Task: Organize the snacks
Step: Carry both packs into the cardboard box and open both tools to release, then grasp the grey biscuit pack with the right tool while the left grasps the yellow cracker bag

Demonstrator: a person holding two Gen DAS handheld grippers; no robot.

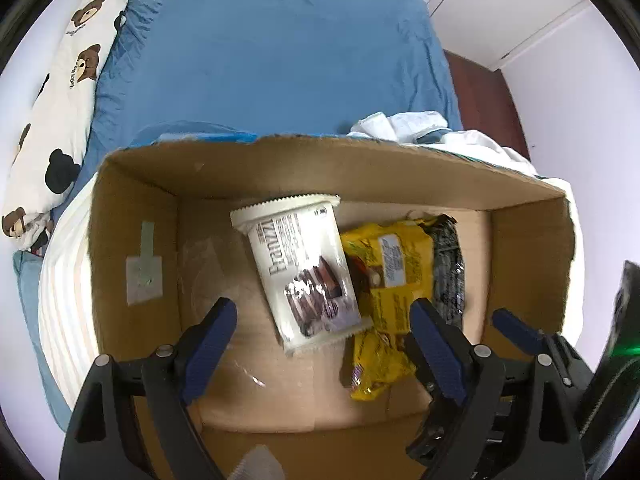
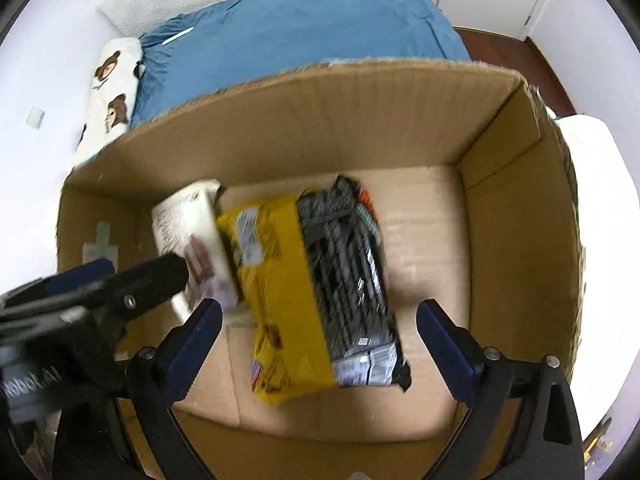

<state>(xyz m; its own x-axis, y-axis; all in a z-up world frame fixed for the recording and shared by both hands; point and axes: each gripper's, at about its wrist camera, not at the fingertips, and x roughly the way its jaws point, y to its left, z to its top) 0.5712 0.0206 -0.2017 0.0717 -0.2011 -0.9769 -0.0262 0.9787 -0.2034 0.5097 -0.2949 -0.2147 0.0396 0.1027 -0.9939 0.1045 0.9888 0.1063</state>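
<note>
An open cardboard box (image 1: 136, 208) (image 2: 520, 208) stands on the bed. Inside lie a white Franzzi snack pack (image 1: 304, 272) (image 2: 188, 224), a yellow snack bag (image 1: 392, 280) (image 2: 280, 292) and a dark grey pack (image 1: 450, 264) (image 2: 352, 280), side by side on the box floor. My left gripper (image 1: 320, 344) is open and empty above the white pack. My right gripper (image 2: 320, 344) is open and empty above the yellow and grey packs. The left gripper's arm (image 2: 100, 292) shows at the left of the right wrist view.
A blue bedsheet (image 1: 280, 52) (image 2: 304, 20) lies behind the box. A bear-print pillow (image 1: 60, 112) (image 2: 112, 88) runs along the left wall. White clothes (image 1: 420, 128) lie by the box's far right corner. A dark wood floor (image 1: 480, 92) is at the right.
</note>
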